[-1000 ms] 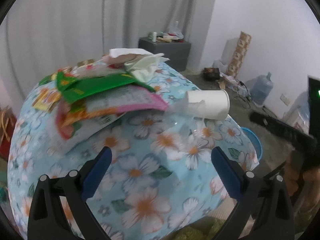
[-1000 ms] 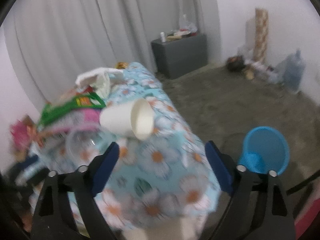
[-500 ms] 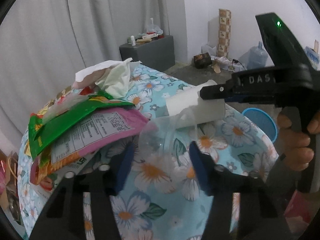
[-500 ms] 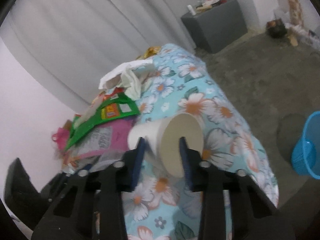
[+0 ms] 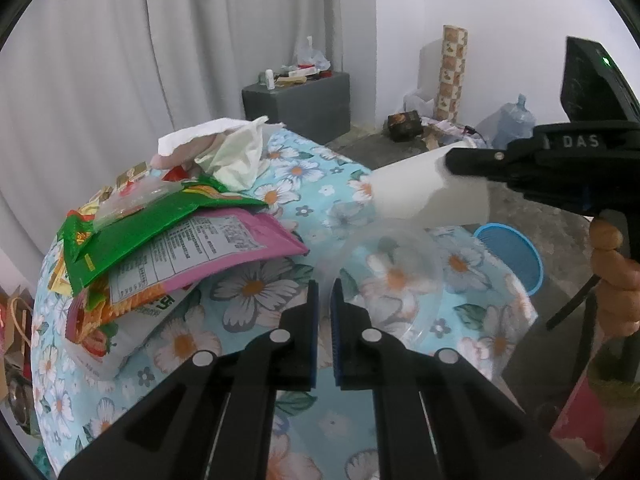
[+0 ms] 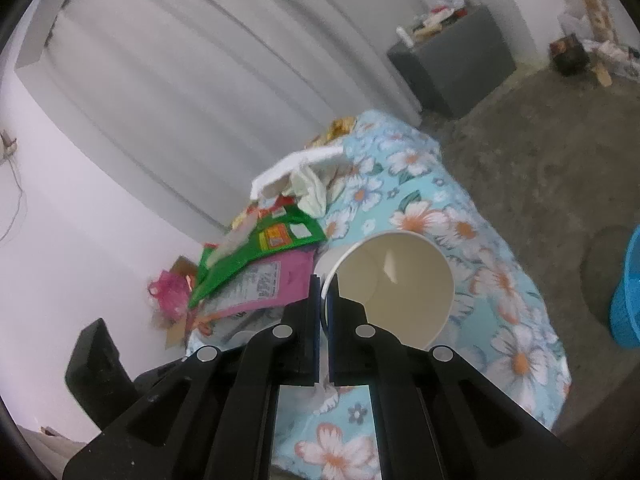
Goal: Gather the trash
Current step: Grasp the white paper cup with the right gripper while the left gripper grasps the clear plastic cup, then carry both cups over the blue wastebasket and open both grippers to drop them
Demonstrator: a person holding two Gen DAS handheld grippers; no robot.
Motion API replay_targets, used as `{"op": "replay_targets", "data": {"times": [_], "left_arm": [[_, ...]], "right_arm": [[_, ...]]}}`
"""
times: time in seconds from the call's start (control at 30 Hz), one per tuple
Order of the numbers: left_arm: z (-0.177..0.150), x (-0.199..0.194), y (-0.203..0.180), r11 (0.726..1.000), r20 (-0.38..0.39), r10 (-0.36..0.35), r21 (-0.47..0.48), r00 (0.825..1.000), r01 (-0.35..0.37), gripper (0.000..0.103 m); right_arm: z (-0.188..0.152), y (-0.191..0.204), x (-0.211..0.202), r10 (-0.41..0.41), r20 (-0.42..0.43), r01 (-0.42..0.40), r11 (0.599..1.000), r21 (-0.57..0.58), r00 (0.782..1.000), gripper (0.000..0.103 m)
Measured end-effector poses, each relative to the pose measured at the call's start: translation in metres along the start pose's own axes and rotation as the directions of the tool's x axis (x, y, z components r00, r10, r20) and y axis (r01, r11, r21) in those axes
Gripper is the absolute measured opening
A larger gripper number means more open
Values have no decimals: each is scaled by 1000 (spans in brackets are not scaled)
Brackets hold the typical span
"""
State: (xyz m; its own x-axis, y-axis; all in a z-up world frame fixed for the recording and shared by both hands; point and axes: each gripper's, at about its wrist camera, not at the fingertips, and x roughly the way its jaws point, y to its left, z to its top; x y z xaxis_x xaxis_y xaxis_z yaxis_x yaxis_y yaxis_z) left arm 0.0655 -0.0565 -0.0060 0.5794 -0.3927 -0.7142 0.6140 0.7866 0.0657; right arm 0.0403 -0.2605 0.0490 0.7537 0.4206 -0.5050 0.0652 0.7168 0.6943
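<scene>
Trash is lying piled on the flowered tablecloth (image 5: 256, 292) ahead and to the left of the left gripper (image 5: 324, 300): a green wrapper (image 5: 132, 232) is resting on a pink packet (image 5: 224, 244), with crumpled white tissue (image 5: 236, 152) sitting farther off beyond them. The left gripper's blue-padded fingers are pressing nearly together on the near rim of a clear plastic cup (image 5: 396, 276), which is lying on its side just ahead and to the right of the fingertips, the cloth's flowers showing through its wall.

The right gripper (image 6: 324, 300) is pinching the rim of a white paper cup (image 6: 392, 288), one finger inside the mouth and one outside, the jaws standing almost together with only the cup wall between them. The cup is tilting with its open mouth facing back toward this gripper's camera. From the left wrist view the same paper cup (image 5: 432, 192) is hanging above the cloth, up and to the right of the left gripper, with the right gripper (image 5: 468, 164) reaching in from the right side and the person's fingers wrapping its handle.

A blue basket (image 5: 516, 256) is standing on the floor beyond the table edge, to the right of both grippers. A grey cabinet (image 5: 300, 104) is standing far ahead by the curtain.
</scene>
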Motion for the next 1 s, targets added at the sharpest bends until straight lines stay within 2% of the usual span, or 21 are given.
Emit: {"op": "replay_targets", "data": {"times": [0.17,0.3,0.43,0.53,0.63,0.77,0.83,0.93,1.0], "left_arm": [[9,-10,-13,999,17,-54,6,998,54,5],[28,-8,-33,992,17,-122,31,992,122,5],[59,12,-71,974,-20,-211,76,977,212,5],[87,43,-109,949,-98,-297,77,950,305,5],[110,82,-155,931,-186,-332,95,925,353,5],[125,131,-219,911,-262,-317,183,912,369,5],[131,160,-248,901,-311,-314,201,897,385,5],[135,199,-284,889,-357,-300,233,885,395,5],[137,223,-310,874,-381,-299,259,875,411,5]], "right_arm": [[-1,-14,-39,-75,82,74,997,22,994,1],[3,-44,-84,-155,176,138,985,101,972,1],[3,-87,-110,-236,221,185,956,227,946,1],[0,-130,-123,-298,233,206,914,350,926,1],[-2,-173,-127,-349,221,217,860,462,911,1],[-2,-227,-123,-395,183,225,782,581,900,1],[0,-256,-119,-404,157,225,746,627,901,1],[5,-300,-113,-417,104,238,688,686,903,2],[11,-327,-106,-418,65,248,650,718,906,6]]}}
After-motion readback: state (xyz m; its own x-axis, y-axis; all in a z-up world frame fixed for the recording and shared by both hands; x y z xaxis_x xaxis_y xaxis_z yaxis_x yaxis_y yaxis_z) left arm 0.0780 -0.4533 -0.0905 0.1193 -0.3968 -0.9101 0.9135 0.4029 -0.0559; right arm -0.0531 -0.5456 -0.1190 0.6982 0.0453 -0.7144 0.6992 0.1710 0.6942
